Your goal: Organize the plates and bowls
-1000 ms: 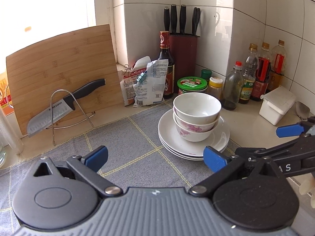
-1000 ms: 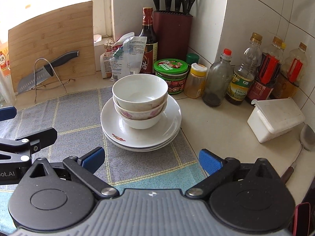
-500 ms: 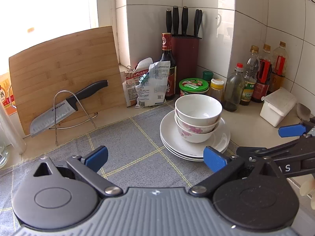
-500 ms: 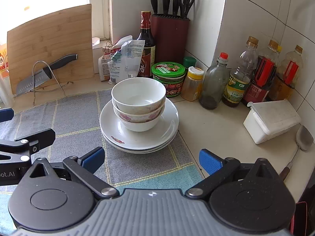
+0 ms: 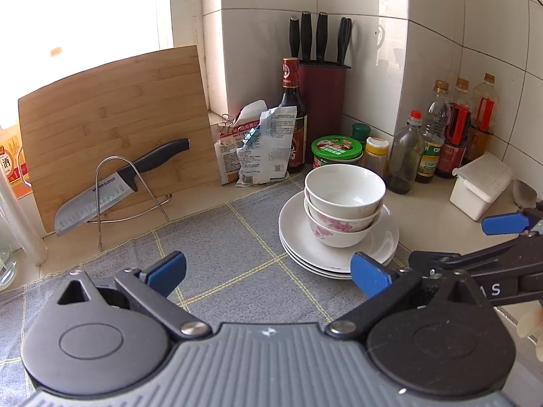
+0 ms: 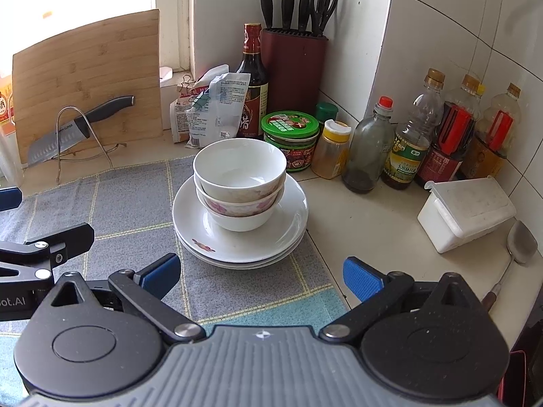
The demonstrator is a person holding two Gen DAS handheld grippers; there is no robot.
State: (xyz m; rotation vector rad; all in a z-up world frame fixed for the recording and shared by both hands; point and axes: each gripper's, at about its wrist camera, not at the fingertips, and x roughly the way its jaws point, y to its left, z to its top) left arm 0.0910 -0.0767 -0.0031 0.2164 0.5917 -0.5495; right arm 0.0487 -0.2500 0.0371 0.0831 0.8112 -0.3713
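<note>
Stacked white bowls (image 5: 344,200), the lower with pink flowers, sit on a stack of white plates (image 5: 298,237) on the grey cloth. They also show in the right wrist view as bowls (image 6: 239,176) on plates (image 6: 292,224). My left gripper (image 5: 268,271) is open and empty, short of the plates and to their left. My right gripper (image 6: 261,276) is open and empty, just in front of the plates. The right gripper's fingers (image 5: 502,224) show at the right of the left wrist view.
A cutting board (image 5: 112,118) and a knife (image 5: 118,183) on a wire stand are at the back left. Packets (image 5: 261,146), a knife block (image 5: 322,101), jars and bottles (image 6: 407,149) line the tiled corner. A white box (image 6: 465,210) and a spoon (image 6: 519,247) lie right.
Both grippers have drawn back and risen slightly; the stack of plates and bowls looks a little farther and lower in both views. Nothing was taken hold of.
</note>
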